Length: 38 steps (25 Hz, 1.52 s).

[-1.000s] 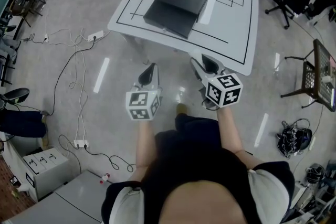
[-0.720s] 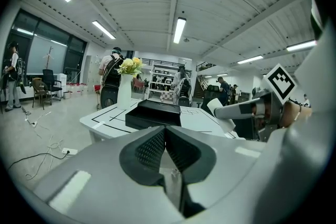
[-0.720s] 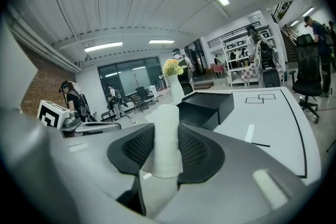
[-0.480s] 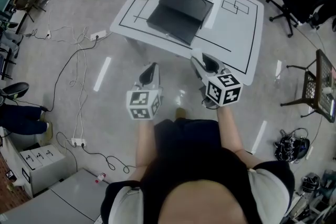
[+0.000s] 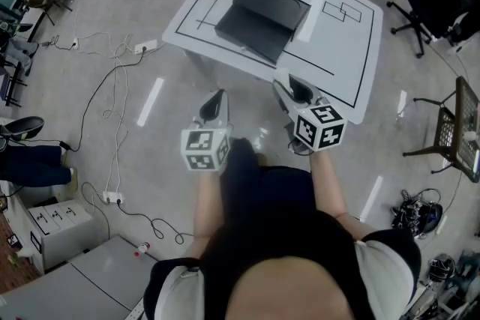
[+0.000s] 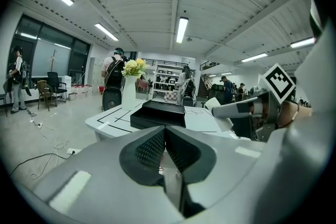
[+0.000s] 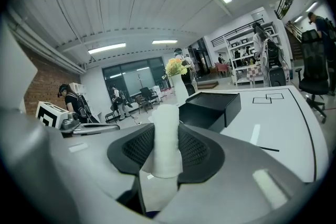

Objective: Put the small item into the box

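Jaws of the right gripper [image 7: 166,153] are clamped on a small white roll [image 7: 167,120], which is held upright between the ribbed pads and sticks out above them. Jaws of the left gripper [image 6: 165,147] are pressed together, pad against pad, with nothing seen between them.

Both grippers are held side by side in front of the person, over the floor [image 5: 150,154] and short of the tabletop [image 5: 341,49]. In the head view the right gripper's tip is seen near the tabletop's near edge, while the left gripper is a little further back.

A black box [image 5: 262,15] is seen lying open on the white tabletop, inside black marked lines, well apart from the held roll. A vase of yellow flowers [image 7: 177,73] is noted by the far corner; whether it stands on the tabletop cannot be told. Cables [image 5: 112,86] are strewn over the floor to the left.
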Each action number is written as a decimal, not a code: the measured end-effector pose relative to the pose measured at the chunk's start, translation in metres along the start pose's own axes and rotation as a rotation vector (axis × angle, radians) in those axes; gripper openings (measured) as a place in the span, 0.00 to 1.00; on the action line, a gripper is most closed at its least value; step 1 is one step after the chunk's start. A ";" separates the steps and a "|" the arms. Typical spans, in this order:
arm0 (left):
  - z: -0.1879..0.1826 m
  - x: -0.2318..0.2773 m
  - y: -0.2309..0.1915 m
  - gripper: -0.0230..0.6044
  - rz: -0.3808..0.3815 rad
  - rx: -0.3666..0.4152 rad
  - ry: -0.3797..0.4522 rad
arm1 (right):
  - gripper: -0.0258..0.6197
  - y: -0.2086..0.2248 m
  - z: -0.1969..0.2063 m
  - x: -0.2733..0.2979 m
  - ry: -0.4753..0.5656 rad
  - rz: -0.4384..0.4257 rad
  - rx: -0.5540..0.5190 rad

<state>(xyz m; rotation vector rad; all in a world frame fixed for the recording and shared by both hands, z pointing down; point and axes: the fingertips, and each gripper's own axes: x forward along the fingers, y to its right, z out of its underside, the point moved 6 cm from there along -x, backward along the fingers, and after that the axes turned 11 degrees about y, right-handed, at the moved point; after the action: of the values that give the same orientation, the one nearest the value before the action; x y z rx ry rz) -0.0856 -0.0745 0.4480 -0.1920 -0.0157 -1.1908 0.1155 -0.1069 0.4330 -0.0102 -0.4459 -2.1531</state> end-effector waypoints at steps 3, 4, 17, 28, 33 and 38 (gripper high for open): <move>0.003 -0.003 0.000 0.05 -0.006 -0.002 -0.006 | 0.26 -0.002 0.003 0.000 -0.006 -0.007 0.002; 0.004 -0.003 0.000 0.05 -0.007 -0.003 -0.007 | 0.26 -0.002 0.004 0.000 -0.006 -0.010 0.002; -0.005 0.023 -0.001 0.05 0.011 -0.011 -0.007 | 0.26 0.017 -0.008 0.013 0.004 0.017 0.011; -0.011 0.050 -0.017 0.05 0.021 -0.016 -0.019 | 0.26 0.030 -0.017 0.043 -0.007 0.028 0.018; -0.012 0.065 -0.024 0.05 0.029 -0.018 -0.023 | 0.26 0.037 -0.019 0.055 -0.007 0.038 0.023; -0.011 0.078 -0.032 0.05 0.038 -0.025 -0.030 | 0.26 0.045 -0.021 0.067 -0.009 0.053 0.030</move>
<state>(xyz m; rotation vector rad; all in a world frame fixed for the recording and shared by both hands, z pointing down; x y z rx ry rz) -0.0869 -0.1593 0.4504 -0.2314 -0.0234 -1.1507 0.1146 -0.1904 0.4385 -0.0147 -0.4776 -2.0952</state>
